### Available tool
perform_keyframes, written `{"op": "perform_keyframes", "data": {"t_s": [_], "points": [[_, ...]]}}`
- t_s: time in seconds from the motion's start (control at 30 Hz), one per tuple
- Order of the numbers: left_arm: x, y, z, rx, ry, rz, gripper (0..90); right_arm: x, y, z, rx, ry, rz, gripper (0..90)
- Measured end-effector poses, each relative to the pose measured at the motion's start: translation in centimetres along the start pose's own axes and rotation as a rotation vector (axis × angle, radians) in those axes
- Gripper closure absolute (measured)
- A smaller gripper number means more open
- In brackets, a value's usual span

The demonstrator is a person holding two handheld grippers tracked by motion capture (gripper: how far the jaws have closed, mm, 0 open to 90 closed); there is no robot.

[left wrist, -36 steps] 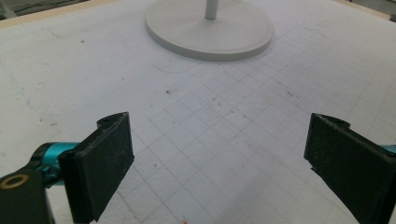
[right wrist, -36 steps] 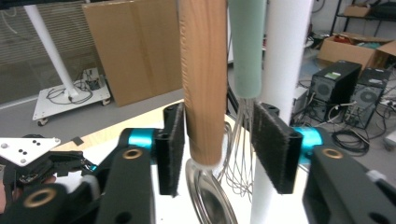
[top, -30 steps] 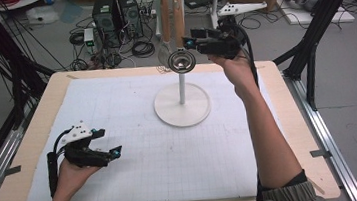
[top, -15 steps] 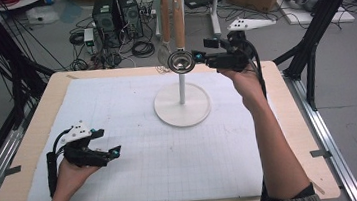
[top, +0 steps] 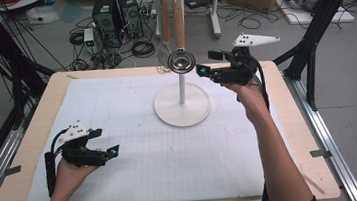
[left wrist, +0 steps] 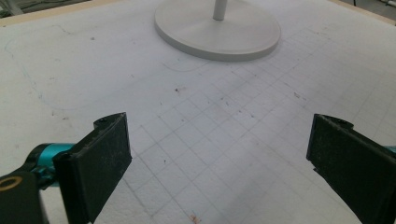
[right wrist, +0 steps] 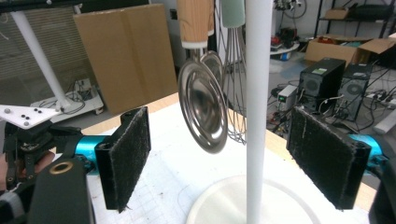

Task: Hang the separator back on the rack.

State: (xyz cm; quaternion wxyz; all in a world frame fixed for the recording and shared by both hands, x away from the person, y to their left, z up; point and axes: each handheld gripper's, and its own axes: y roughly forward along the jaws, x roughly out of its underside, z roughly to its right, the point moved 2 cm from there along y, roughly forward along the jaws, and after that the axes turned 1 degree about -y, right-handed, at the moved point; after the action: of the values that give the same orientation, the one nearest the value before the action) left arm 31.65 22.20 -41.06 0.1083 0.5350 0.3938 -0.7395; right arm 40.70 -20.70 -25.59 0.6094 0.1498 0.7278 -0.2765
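Right tool [top: 204, 63] lowered, jaws just opened off ladle [top: 181, 61].

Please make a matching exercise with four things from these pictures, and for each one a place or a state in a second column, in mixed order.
Things:
1. ladle
2. left claw
3. stand base
4. right claw

Places or states:
A. flat on the white mat
B. hanging from the stand
C. open, low over the mat's near left part
D. open, raised beside the ladle

Pairs: 1-B, 2-C, 3-A, 4-D

Left claw [top: 112, 151] low, jaws wide apart; right claw [top: 207, 63] raised, jaws just opening, nothing gripped.
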Motion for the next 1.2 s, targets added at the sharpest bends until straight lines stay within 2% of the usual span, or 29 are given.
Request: {"op": "perform_keyframes", "data": {"t_s": [0.17,0.3,0.5,0.7,0.83,1.0,1.1,1.2], "points": [[0.0,0.0,-0.1,-0.002,0.002,-0.002,6.7,1.1,-0.4,-0.1,-0.002,-0.012,-0.017,18.9],[0.1,0.0,0.0,-0.008,0.001,-0.005,6.7,2.0,-0.6,-0.3,-0.017,0.009,-0.005,18.3],[0.1,0.0,0.0,-0.008,-0.001,-0.003,6.7,3.4,-0.8,-0.5,-0.015,0.006,-0.031,17.7],[0.1,-0.1,-0.1,-0.010,-0.004,0.000,6.7,5.0,-0.6,-0.6,0.032,0.013,-0.077,17.7],[0.1,-0.1,-0.2,-0.011,-0.002,-0.002,6.7,6.1,-0.2,-0.7,0.045,-0.005,-0.105,17.7],[0.2,-0.3,-0.5,-0.017,-0.007,0.001,6.7,7.4,0.1,-0.7,0.062,-0.002,-0.143,17.6],[0.2,-0.3,-0.5,-0.017,-0.008,0.003,6.3,8.3,0.2,-0.7,0.094,-0.016,-0.166,17.7],[0.2,-0.3,-0.5,-0.017,-0.010,0.004,6.3,9.1,0.3,-0.7,0.102,-0.027,-0.178,17.6]]}}
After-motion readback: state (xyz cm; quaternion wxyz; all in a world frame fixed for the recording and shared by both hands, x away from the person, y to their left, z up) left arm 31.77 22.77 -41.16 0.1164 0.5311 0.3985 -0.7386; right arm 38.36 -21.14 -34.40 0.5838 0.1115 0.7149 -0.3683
